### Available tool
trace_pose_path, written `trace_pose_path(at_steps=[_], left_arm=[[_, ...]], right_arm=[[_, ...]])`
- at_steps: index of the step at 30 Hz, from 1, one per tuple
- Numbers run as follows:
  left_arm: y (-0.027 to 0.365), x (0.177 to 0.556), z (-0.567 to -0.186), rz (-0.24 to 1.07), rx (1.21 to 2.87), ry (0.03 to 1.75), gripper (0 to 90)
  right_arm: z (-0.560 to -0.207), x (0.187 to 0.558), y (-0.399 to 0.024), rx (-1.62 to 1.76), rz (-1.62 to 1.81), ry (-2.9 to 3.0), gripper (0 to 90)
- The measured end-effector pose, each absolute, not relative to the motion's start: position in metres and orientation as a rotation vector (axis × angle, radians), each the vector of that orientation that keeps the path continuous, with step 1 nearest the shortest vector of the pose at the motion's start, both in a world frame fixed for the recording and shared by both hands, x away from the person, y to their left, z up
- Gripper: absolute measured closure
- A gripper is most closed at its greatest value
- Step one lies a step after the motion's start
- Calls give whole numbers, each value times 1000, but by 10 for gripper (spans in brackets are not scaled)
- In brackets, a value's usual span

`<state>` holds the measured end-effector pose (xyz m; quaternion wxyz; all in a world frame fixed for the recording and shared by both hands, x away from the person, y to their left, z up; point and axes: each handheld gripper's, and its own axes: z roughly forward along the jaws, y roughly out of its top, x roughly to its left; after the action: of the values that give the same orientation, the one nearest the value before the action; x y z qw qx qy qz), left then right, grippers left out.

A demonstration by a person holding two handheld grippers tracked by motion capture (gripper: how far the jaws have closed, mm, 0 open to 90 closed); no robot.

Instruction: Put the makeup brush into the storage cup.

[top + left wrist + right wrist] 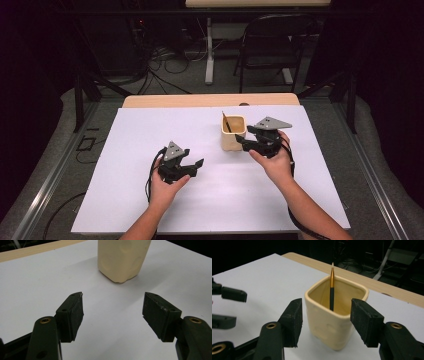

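Your right gripper (325, 320) stands at the near side of the cream cup (335, 315), jaws apart. In the right gripper view the pads flank the cup's near corners with a gap on each side; neither presses on the wall. No grip is in effect.

The cup sits upright on the white worktop (150, 200), toward its far right part, well clear of the edges. A thin brush (332, 287) with a gold ferrule stands inside, leaning against the rim, tip up.

Your left gripper (112, 312) rests low over the worktop to the left of the cup, jaws spread wide with nothing between them. The cup is ahead of it and well apart.

Judgement: the step in hand is either taking or letting go of the cup with the right gripper; the pictures do not settle which. If you mean to grip, advance until the pads sit on the flat of two opposite walls rather than on the rounded corners, where they are likely to slip. Close squarely and keep the cup level so the brush does not tip out. If you mean to withdraw, back straight off along the jaw line; a sideways pull could clip a corner and turn the cup. Keep the left gripper where it is, clear of the path.
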<state>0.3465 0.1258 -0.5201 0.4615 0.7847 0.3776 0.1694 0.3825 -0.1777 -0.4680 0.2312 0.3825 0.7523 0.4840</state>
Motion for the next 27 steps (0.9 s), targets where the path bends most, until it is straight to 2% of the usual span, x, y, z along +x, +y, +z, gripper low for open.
trace_pose_path(at_steps=[27], left_arm=[[134, 345, -519, 437, 1937, 943, 333]], right_arm=[[-511, 322, -212, 1074, 1247, 2208, 431]])
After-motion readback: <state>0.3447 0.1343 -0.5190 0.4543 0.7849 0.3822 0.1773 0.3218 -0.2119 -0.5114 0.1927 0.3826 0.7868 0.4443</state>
